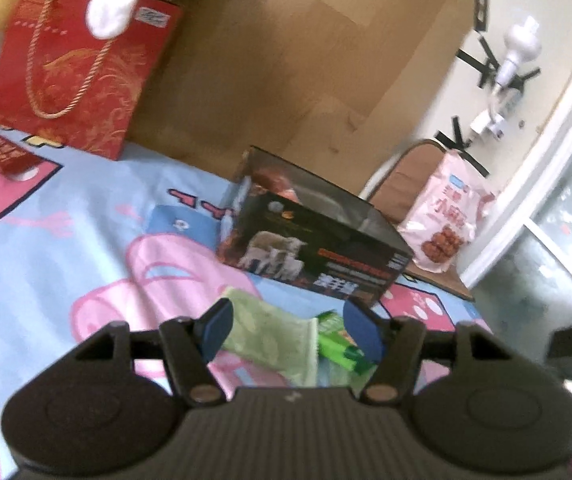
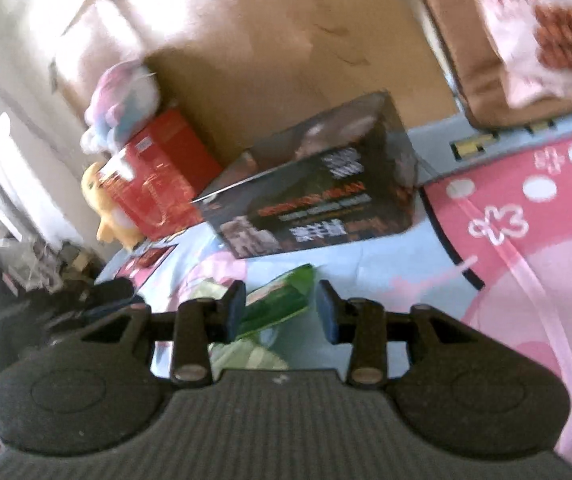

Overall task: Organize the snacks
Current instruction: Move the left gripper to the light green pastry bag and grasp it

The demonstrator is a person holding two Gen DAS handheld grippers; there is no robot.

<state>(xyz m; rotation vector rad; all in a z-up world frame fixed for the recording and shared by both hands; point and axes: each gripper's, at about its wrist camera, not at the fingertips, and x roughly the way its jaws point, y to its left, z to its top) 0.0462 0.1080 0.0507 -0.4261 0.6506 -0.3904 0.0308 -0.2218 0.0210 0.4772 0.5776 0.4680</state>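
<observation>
Your left gripper [image 1: 292,330] fingers parted over pale green packet [image 1: 270,336], gripping nothing | right gripper [image 2: 282,310] fingers parted around glossy green packet [image 2: 282,304], contact unclear | black box [image 1: 318,248] print blurred, unreadable

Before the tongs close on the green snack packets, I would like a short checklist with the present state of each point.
1. Left tongs open: ok.
2. Right tongs open: ok.
3. Pale green flat packet between the left pads: ok.
4. Glossy bright green wrapper between the right pads: ok.
5. Pads pressing on either packet: cannot tell, views are blurred.
6. Dark printed cardboard box lies beyond both packets, apart from them: ok.
</observation>
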